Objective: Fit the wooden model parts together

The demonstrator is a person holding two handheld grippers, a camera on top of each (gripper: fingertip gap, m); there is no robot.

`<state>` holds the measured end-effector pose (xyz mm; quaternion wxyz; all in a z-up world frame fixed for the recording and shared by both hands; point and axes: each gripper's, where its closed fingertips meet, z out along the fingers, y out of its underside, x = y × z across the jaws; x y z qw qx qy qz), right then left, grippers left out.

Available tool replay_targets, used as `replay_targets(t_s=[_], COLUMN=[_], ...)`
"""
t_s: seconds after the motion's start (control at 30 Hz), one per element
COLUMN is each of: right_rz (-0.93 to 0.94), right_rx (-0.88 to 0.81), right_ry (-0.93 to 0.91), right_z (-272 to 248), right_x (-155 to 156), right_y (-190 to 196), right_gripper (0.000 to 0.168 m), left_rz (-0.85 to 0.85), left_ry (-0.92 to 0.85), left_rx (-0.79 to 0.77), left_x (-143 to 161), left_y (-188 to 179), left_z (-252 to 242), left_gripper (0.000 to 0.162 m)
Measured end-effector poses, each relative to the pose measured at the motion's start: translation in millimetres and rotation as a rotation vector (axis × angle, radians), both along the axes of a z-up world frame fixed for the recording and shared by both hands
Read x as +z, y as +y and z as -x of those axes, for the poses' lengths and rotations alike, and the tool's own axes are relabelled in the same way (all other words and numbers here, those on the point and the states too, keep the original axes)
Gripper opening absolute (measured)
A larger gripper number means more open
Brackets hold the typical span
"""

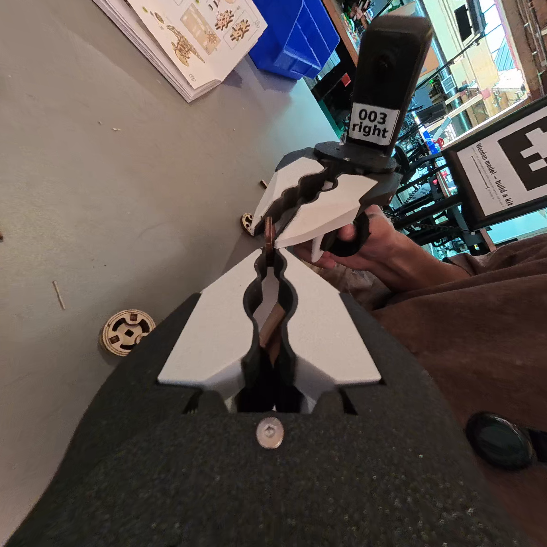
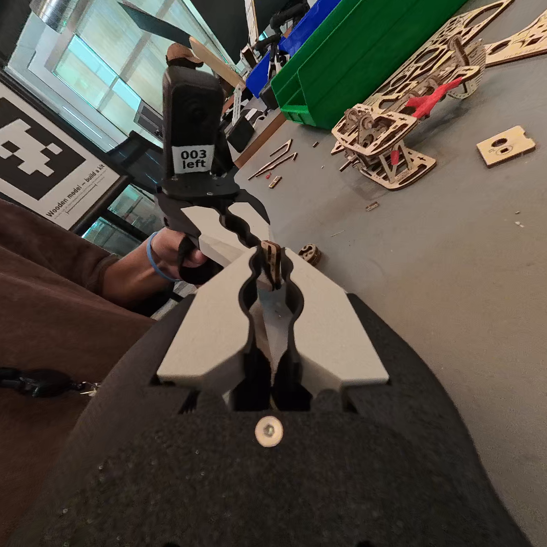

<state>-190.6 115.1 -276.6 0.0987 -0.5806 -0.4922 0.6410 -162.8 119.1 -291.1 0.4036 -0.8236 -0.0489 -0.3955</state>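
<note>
A small flat wooden part (image 1: 268,229) is held in the air between both grippers, above the grey table (image 1: 118,207). My left gripper (image 1: 268,256) is shut on its lower end. My right gripper (image 1: 265,238) comes in from the far side and is shut on its upper end, tip to tip with the left. In the right wrist view the part (image 2: 273,260) looks like two thin layers side by side between my right gripper's (image 2: 270,254) fingers. The left gripper (image 2: 257,243) touches it from behind.
A wooden wheel (image 1: 127,336) and a smaller wheel (image 1: 246,222) lie on the table. An instruction booklet (image 1: 189,44) and blue bin (image 1: 293,38) are farther off. A partly built wooden model (image 2: 384,142), cut-out sheets (image 2: 444,44), a wooden plate (image 2: 506,149) and green bin (image 2: 340,59) stand to the right. Less than 4 cm separates the two grippers' tips. The wooden wheel (image 1: 127,336) is about 9 cm from both grippers' fingertips.
</note>
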Motion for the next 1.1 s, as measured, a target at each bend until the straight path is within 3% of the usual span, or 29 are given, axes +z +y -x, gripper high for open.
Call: replay_targets(t_s=[0.27,0.57,0.7,0.97,1.1], right_rz=[0.212,-0.037,-0.176,-0.327,-0.221], right_rx=[0.065,0.012,-0.057,-0.144,-0.147], right_ry=[0.06,-0.067,-0.139,-0.236,-0.244], right_z=[-7.8,-10.8,-18.8,-18.6,-17.7], right_x=[11.3,-13.5,-33.0,-51.7,-49.7], right_y=[-1.9,3.4,7.0,13.7,15.6], right_gripper=[0.006,0.008,0.009,0.009,0.011], left_rz=[-0.04,0.001,0.04,0.08,0.084], left_ry=[-0.094,0.21,0.265,0.247,0.165], left_rx=[-0.03,0.022,0.029,0.058,0.078], left_x=[12.0,-16.9,-37.0,-53.9,-51.9], left_y=[-2.4,4.4,7.0,12.7,13.4], left_z=[-8.2,-6.0,-12.3,-11.1,-9.7], left_gripper=[0.0,0.003,0.004,0.005,0.001])
